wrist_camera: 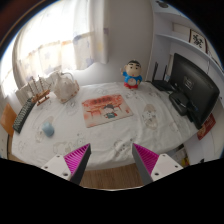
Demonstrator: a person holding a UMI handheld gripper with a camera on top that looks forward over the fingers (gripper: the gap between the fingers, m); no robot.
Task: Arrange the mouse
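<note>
My gripper [112,162] is open and empty, its magenta pads [76,158] spread wide above the near edge of a table with a white patterned cloth [120,135]. A red and orange printed mat [106,108] lies flat in the middle of the table, well beyond the fingers. A small dark object [181,99] lies at the foot of the monitor on the right. I cannot tell whether it is the mouse. Nothing stands between the fingers.
A black monitor [195,85] stands at the right. A cartoon boy figure [131,74] stands at the back, a dark keyboard [22,116] lies at the left edge, and a white cup [47,127] and a clear wrapped item [66,87] sit nearby. Wooden floor [110,178] shows below.
</note>
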